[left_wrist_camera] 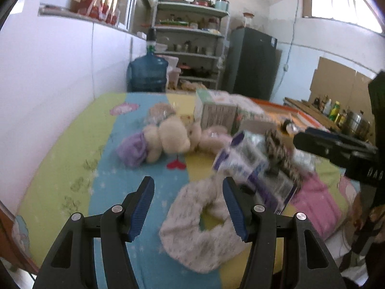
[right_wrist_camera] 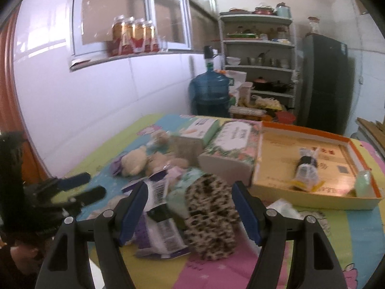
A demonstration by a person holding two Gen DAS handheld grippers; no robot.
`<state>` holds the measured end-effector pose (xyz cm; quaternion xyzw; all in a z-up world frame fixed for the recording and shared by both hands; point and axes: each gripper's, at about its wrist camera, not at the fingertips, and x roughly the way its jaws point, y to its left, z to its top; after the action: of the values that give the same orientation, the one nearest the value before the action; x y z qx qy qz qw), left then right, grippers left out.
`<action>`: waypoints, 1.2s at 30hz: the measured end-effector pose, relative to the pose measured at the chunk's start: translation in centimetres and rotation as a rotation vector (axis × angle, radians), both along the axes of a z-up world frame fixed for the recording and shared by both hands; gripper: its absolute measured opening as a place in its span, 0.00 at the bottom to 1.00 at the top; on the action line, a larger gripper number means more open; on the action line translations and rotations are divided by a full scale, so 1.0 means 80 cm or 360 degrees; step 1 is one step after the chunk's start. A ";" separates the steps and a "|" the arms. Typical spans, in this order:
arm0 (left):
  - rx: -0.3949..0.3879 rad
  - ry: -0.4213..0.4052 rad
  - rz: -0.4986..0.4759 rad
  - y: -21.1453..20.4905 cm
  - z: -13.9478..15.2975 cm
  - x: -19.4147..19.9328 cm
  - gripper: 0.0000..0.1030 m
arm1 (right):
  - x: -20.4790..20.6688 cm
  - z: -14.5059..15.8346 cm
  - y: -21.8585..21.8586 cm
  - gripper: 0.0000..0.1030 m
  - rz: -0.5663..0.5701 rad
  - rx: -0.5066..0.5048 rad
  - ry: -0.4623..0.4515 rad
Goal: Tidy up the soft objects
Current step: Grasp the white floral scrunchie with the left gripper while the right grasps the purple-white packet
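Hovering wide open and empty, left gripper (left_wrist_camera: 188, 208) over the fluffy white scrunchie (left_wrist_camera: 199, 228) at 6 o'clock, right gripper (right_wrist_camera: 190, 210) over the leopard-print scrunchie (right_wrist_camera: 211, 216), each risks snagging the overlapping purple packet (right_wrist_camera: 156, 219) or merely pinching fuzz, judging by the clutter.

A: What is the surface seen in both views?

B: A bed covered by a striped sheet (left_wrist_camera: 154, 168) in green, blue, yellow and pink is seen across the lower half of each frame.

A: What is laid on it?

B: In the left wrist view, a cream plush bear (left_wrist_camera: 168, 139) is found at centre and a fluffy ring (left_wrist_camera: 199, 228) at lower centre. In the right wrist view, a leopard-print piece (right_wrist_camera: 211, 216) lies at lower centre, 2 boxes (right_wrist_camera: 231, 149) at centre, and an orange-rimmed tray (right_wrist_camera: 312, 125) at right.
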<state>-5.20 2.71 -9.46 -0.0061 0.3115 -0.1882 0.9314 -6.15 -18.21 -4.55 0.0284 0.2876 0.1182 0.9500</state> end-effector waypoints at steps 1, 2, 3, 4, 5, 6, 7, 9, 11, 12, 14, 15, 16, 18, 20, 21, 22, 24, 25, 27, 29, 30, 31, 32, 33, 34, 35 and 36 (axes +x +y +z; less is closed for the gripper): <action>-0.0001 0.0014 -0.0003 0.002 -0.006 0.000 0.59 | 0.001 -0.002 0.002 0.70 0.0011 0.0006 0.0012; -0.0008 0.0029 -0.0010 0.005 -0.011 0.001 0.59 | 0.001 -0.005 0.005 0.70 0.0025 0.0010 0.0026; -0.0021 0.0043 -0.0018 0.007 -0.016 0.001 0.59 | 0.002 -0.007 0.008 0.70 0.0035 0.0012 0.0034; -0.0031 0.0054 -0.0026 0.008 -0.019 0.002 0.59 | 0.002 -0.010 0.011 0.70 0.0043 0.0013 0.0041; -0.0037 0.0064 -0.0035 0.008 -0.023 0.001 0.59 | 0.002 -0.012 0.014 0.70 0.0053 0.0013 0.0048; -0.0040 0.0071 -0.0044 0.008 -0.026 0.001 0.59 | 0.002 -0.014 0.017 0.70 0.0061 0.0012 0.0056; -0.0037 0.0077 -0.0052 0.008 -0.029 0.001 0.58 | 0.002 -0.015 0.019 0.70 0.0067 0.0011 0.0063; -0.0028 0.0084 -0.0063 0.008 -0.034 0.003 0.58 | 0.002 -0.017 0.023 0.70 0.0081 0.0008 0.0076; -0.0024 0.0090 -0.0068 0.008 -0.037 0.004 0.57 | 0.003 -0.019 0.027 0.70 0.0090 0.0001 0.0083; -0.0023 0.0097 -0.0067 0.007 -0.040 0.005 0.56 | 0.003 -0.020 0.029 0.70 0.0093 -0.0002 0.0084; -0.0014 0.0090 -0.0055 0.008 -0.042 0.005 0.50 | 0.005 -0.021 0.031 0.70 0.0101 -0.0006 0.0091; -0.0013 0.0086 -0.0055 0.009 -0.041 0.005 0.50 | 0.005 -0.022 0.032 0.70 0.0106 -0.0006 0.0094; -0.0011 0.0084 -0.0054 0.008 -0.042 0.006 0.47 | 0.005 -0.022 0.033 0.70 0.0112 -0.0008 0.0096; -0.0005 0.0075 -0.0052 0.007 -0.042 0.005 0.38 | 0.005 -0.025 0.036 0.70 0.0123 -0.0017 0.0107; -0.0029 0.0064 -0.0055 0.009 -0.043 0.003 0.22 | 0.006 -0.028 0.039 0.70 0.0135 -0.0023 0.0124; -0.0044 0.0059 -0.0049 0.011 -0.043 0.003 0.19 | 0.007 -0.029 0.039 0.70 0.0140 -0.0024 0.0135; -0.0071 0.0047 -0.0033 0.014 -0.042 0.002 0.17 | 0.008 -0.031 0.039 0.70 0.0145 -0.0025 0.0147; -0.0121 0.0040 -0.0005 0.022 -0.041 0.003 0.15 | 0.011 -0.036 0.040 0.70 0.0157 -0.0023 0.0177; -0.0145 0.0040 0.0013 0.027 -0.041 0.004 0.15 | 0.012 -0.038 0.040 0.70 0.0161 -0.0023 0.0189; -0.0168 0.0042 0.0044 0.034 -0.039 0.005 0.15 | 0.015 -0.042 0.041 0.70 0.0170 -0.0029 0.0213; -0.0189 0.0040 0.0082 0.042 -0.037 0.007 0.15 | 0.017 -0.045 0.044 0.70 0.0182 -0.0041 0.0232; -0.0197 0.0041 0.0092 0.044 -0.037 0.008 0.15 | 0.019 -0.047 0.046 0.70 0.0191 -0.0047 0.0243; -0.0207 0.0039 0.0108 0.048 -0.036 0.008 0.15 | 0.022 -0.049 0.047 0.70 0.0200 -0.0054 0.0258; -0.0213 0.0033 0.0121 0.051 -0.035 0.008 0.15 | 0.023 -0.051 0.048 0.70 0.0206 -0.0059 0.0273; -0.0214 0.0020 0.0138 0.053 -0.032 0.008 0.15 | 0.025 -0.053 0.049 0.70 0.0212 -0.0060 0.0286; -0.0205 0.0010 0.0148 0.055 -0.030 0.008 0.15 | 0.028 -0.056 0.050 0.70 0.0218 -0.0063 0.0303; -0.0192 -0.0002 0.0160 0.056 -0.029 0.007 0.15 | 0.030 -0.057 0.052 0.70 0.0222 -0.0068 0.0313; -0.0184 -0.0013 0.0168 0.057 -0.027 0.006 0.15 | 0.030 -0.059 0.053 0.70 0.0225 -0.0076 0.0318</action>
<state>-4.71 7.25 -11.62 -0.0754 0.2957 -0.1565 0.9393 -3.73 -13.99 -9.24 -0.0031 0.3849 0.1747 0.9063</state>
